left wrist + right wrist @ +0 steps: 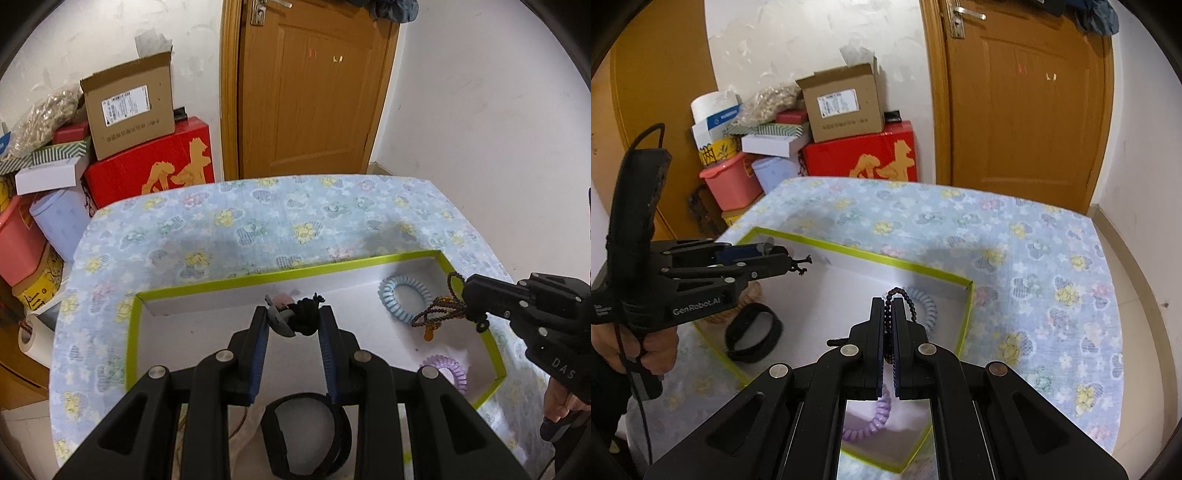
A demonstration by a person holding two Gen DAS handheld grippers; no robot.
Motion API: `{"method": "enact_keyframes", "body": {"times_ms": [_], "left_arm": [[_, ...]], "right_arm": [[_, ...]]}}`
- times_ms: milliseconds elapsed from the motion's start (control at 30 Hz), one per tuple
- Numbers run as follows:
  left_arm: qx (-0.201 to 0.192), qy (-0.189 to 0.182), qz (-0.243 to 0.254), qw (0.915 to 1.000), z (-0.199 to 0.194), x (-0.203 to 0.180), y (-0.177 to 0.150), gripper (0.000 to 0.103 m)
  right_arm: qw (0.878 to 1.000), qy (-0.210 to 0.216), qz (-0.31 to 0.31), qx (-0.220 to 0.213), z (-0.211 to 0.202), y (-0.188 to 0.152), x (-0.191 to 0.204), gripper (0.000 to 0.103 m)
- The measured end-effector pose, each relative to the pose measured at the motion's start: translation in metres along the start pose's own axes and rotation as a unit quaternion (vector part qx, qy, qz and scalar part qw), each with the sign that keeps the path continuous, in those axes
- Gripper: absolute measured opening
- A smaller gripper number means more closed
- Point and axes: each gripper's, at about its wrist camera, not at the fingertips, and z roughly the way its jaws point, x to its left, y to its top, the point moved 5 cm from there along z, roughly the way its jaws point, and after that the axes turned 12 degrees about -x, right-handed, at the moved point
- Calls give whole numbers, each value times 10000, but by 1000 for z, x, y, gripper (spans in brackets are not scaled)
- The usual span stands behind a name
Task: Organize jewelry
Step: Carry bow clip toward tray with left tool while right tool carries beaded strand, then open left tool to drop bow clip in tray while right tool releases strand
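Gripping hair clip [295,318], right tool [888,308] pinching beads [905,297]

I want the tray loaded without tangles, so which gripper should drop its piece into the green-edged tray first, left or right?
Probably left. The left gripper holds its black hair clip over bare floor of the green-edged tray. The right gripper holds the beaded strand at the tray's edge, right over the blue coil tie, where it could snag.

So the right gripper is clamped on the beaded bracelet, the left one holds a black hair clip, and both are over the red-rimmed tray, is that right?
Not quite: the tray's rim is green, not red, as the left wrist view shows. The rest holds: the right gripper is clamped on the beaded bracelet, the left gripper holds a black hair clip, and both are over the tray.
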Motion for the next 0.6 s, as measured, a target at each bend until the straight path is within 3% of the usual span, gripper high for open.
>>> {"method": "enact_keyframes", "body": {"times_ms": [600], "left_arm": [[364,171,16,9992,23,4,-15,30]], "right_arm": [[9990,-110,35,434,24,-18,-5,7]]}}
